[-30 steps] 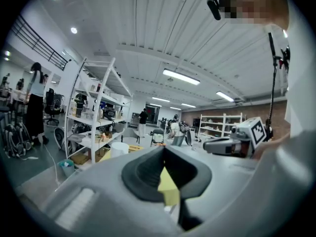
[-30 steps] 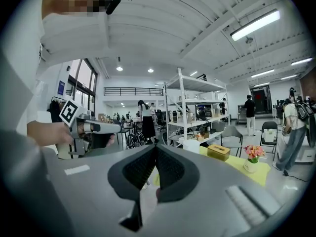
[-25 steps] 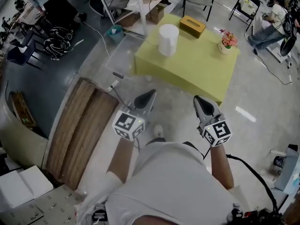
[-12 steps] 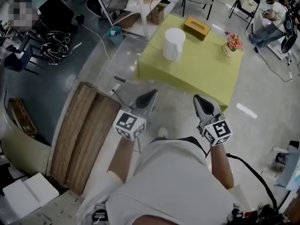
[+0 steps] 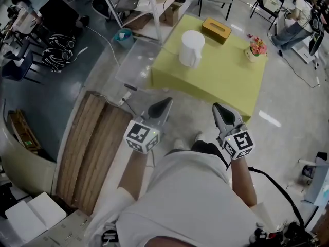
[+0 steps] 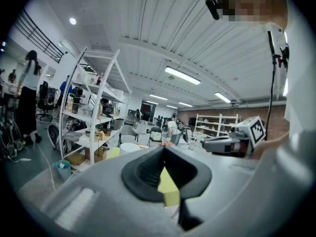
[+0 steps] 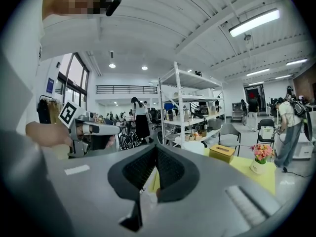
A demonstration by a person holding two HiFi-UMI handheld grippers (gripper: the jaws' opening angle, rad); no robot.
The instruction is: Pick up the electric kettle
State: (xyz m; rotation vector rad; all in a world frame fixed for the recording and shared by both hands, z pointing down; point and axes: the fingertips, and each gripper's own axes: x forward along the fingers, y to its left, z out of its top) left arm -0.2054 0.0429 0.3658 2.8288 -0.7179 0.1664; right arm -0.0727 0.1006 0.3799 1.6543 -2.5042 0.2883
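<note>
While both grippers hang level over the bare floor in front of the person, the white electric kettle (image 5: 191,47) stands upright on the yellow-green table (image 5: 226,81), at roughly twelve o'clock from the two tools and well apart from them. The left gripper (image 5: 164,104) has its two fingers pressed together tip to tip, and its own view shows only a slice of the yellow table through the hollow below the joined tips, with nothing caught between them (image 6: 163,151). The right gripper (image 5: 219,108) is likewise closed on nothing, its ribbed pads meeting at the front (image 7: 156,149). On the table, a tan tissue box (image 5: 216,29) lies at about one o'clock from the kettle, and a small pot of pink flowers (image 5: 257,48) sits at three o'clock from it, near the table's far right edge. A strip of wooden boards (image 5: 90,148) lies on the floor at nine o'clock from the left gripper, and a white shelving rack (image 5: 139,4) rises at eleven o'clock from the kettle.
</note>
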